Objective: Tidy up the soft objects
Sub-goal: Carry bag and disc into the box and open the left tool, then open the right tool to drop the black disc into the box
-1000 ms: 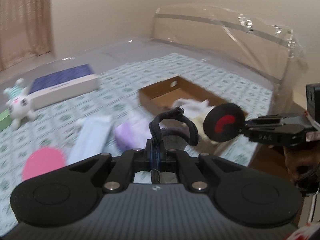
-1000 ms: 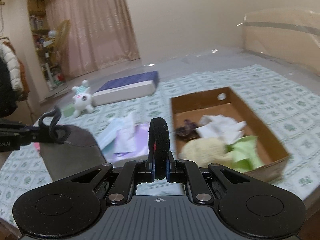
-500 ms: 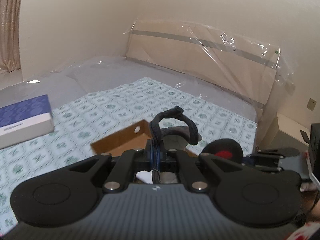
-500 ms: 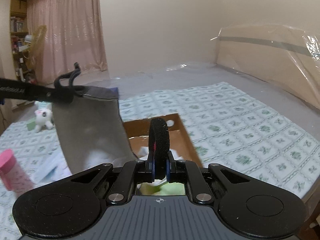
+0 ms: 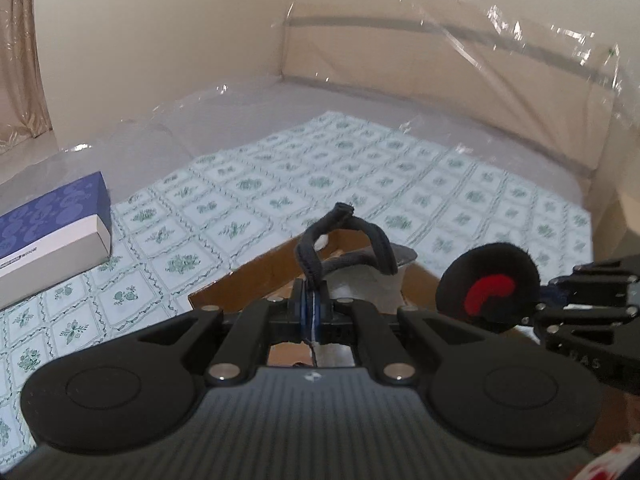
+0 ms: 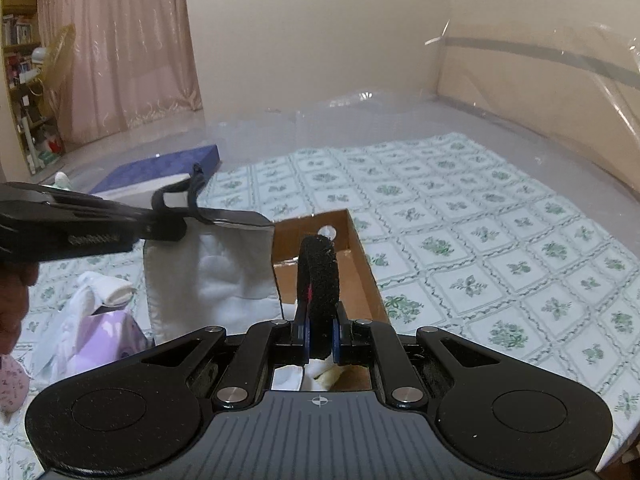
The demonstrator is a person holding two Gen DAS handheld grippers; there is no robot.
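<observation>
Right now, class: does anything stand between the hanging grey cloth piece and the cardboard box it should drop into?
Nothing visible does. The grey cloth piece hangs from the left gripper beside the open cardboard box; the right gripper holds a black pad over the box.

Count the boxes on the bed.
2: an open cardboard box just ahead of both grippers, and a closed blue-and-white box farther left. Others may be hidden behind the hanging grey cloth.
</observation>
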